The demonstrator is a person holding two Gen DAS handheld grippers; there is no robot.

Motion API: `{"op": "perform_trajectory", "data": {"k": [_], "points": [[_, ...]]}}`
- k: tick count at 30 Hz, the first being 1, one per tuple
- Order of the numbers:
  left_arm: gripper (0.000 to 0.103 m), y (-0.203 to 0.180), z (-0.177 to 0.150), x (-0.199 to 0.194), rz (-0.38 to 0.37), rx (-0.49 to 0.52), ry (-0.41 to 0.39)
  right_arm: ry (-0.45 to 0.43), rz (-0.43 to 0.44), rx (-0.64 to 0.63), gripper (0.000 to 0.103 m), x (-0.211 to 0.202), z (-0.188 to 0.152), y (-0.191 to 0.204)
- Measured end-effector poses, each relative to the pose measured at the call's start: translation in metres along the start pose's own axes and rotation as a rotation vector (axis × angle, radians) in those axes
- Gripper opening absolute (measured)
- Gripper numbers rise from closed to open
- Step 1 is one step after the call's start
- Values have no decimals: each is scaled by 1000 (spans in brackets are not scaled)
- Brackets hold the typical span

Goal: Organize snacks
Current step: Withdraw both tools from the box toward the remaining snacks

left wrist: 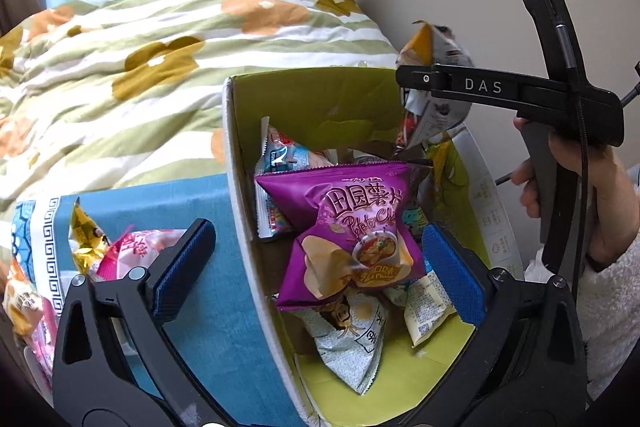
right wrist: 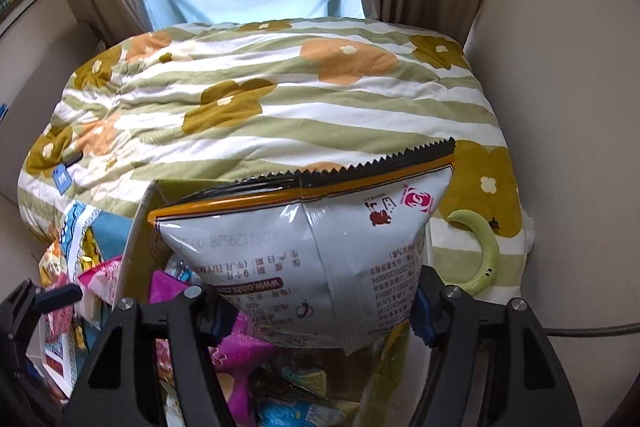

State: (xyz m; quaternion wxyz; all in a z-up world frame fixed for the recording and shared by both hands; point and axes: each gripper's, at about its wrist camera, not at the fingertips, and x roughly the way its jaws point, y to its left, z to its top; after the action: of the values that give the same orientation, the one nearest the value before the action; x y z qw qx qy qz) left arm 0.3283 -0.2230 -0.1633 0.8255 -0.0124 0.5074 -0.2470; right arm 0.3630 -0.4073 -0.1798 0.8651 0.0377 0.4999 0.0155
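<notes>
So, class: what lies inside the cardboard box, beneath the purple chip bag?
Inside the cardboard box, the purple chip bag lies on top of a pale blue packet, a cream packet and a blue-and-red packet. Whatever lies directly beneath it is covered.

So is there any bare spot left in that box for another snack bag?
Some. The green box floor shows bare at the near corner, below the pale patterned packet. The middle is crowded: the purple potato chip bag lies on other packets. Outside, the blue cloth is bare between the box wall and the loose snacks.
</notes>
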Motion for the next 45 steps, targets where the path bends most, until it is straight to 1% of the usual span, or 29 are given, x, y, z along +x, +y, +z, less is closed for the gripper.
{"op": "perform_trajectory", "data": {"k": [2,3,4,7,10,15,19,23,29,34,37,41,45], "points": [[102,0,-5,-1,6,1,2,-23,-6,22,82,3,-2,1],[102,-1,-7,-2,10,3,1,-40,-5,29,97,2,-4,2],[102,-1,-10,-3,15,5,0,-64,0,34,103,-2,-7,3],[102,-2,-18,-9,22,10,-4,-113,15,38,103,-14,-17,4],[102,-4,-24,-17,25,10,-15,-115,31,31,103,-25,-24,6],[102,-11,-37,-44,28,13,-58,-144,16,4,103,-54,-37,13],[102,-19,-50,-73,42,26,-104,-183,19,-16,103,-87,-51,21],[102,-24,-69,-105,79,34,-162,-228,1,-60,103,-124,-72,35],[102,-22,-113,-159,148,18,-228,-292,-31,-115,103,-179,-111,61],[102,-10,-160,-196,215,-16,-252,-336,11,-109,103,-209,-145,79],[102,2,-183,-213,244,-41,-251,-329,44,-105,103,-214,-162,96],[103,27,-206,-233,279,-81,-255,-328,98,-100,103,-217,-180,119],[102,60,-219,-241,295,-110,-262,-331,140,-93,103,-212,-186,143]]}}
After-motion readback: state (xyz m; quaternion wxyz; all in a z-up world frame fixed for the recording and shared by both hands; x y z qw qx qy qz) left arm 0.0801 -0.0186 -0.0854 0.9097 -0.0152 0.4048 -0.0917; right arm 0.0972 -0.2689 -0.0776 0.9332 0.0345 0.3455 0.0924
